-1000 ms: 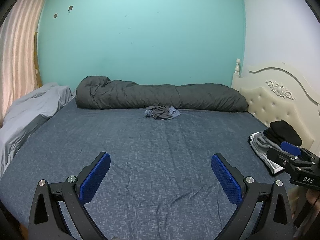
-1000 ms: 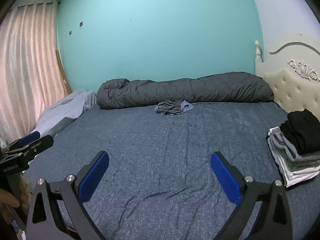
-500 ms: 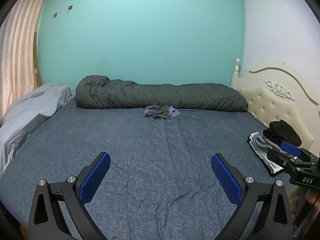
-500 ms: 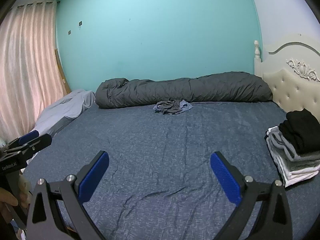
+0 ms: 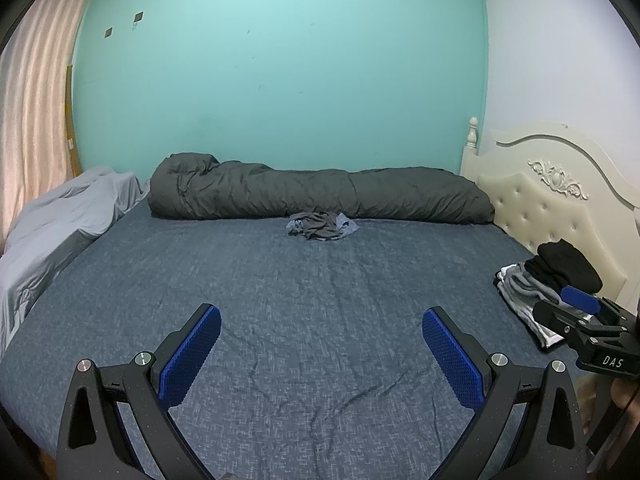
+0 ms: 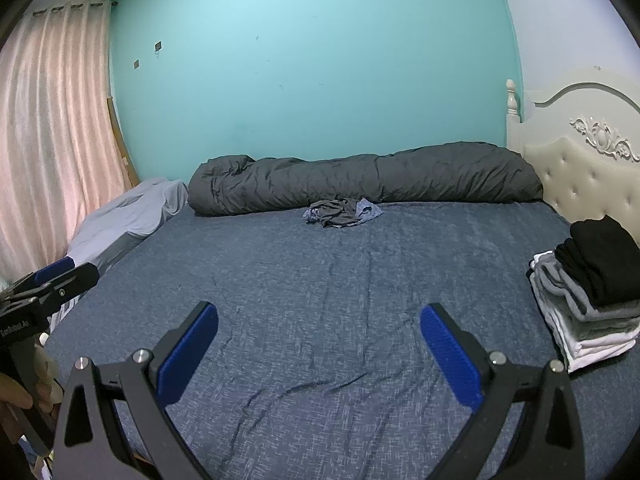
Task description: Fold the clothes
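Observation:
A crumpled heap of grey and light-blue clothes [image 5: 322, 225] [image 6: 342, 212] lies far across the dark blue bed, just in front of the rolled duvet. A pile of folded clothes [image 5: 546, 285] [image 6: 592, 294], black on top of grey and white, sits at the bed's right edge by the headboard. My left gripper [image 5: 321, 340] hovers open over the near part of the bed, nothing between its blue pads. My right gripper [image 6: 319, 338] is open too, empty, over the same near area. Each gripper shows at the edge of the other's view.
A long dark grey rolled duvet [image 5: 320, 196] lies along the far side against the teal wall. A light grey sheet [image 5: 64, 216] is bunched at the left edge. A cream tufted headboard [image 5: 560, 200] stands on the right, pink curtains [image 6: 52, 140] on the left.
Both views have shifted only slightly; the grippers stay open and empty, and the clothes have not moved.

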`<move>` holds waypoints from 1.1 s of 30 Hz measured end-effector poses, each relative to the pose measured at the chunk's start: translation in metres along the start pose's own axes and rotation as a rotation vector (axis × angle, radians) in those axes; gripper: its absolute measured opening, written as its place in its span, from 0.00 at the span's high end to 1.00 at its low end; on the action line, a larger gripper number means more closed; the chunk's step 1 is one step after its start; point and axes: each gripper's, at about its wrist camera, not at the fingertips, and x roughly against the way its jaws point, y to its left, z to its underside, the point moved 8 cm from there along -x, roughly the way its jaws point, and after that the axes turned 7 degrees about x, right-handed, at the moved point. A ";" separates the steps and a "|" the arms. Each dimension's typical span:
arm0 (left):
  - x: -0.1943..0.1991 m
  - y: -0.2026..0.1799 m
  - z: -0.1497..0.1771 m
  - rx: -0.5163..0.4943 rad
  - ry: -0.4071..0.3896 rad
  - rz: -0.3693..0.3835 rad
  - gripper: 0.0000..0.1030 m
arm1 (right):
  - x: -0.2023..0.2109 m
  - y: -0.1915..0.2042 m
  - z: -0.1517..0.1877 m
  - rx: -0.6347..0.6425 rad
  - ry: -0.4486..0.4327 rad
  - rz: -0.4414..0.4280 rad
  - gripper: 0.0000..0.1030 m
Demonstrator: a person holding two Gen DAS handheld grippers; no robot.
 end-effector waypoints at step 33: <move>-0.001 0.000 -0.001 0.002 0.004 0.000 0.00 | 0.000 0.002 -0.004 0.000 0.006 -0.005 0.01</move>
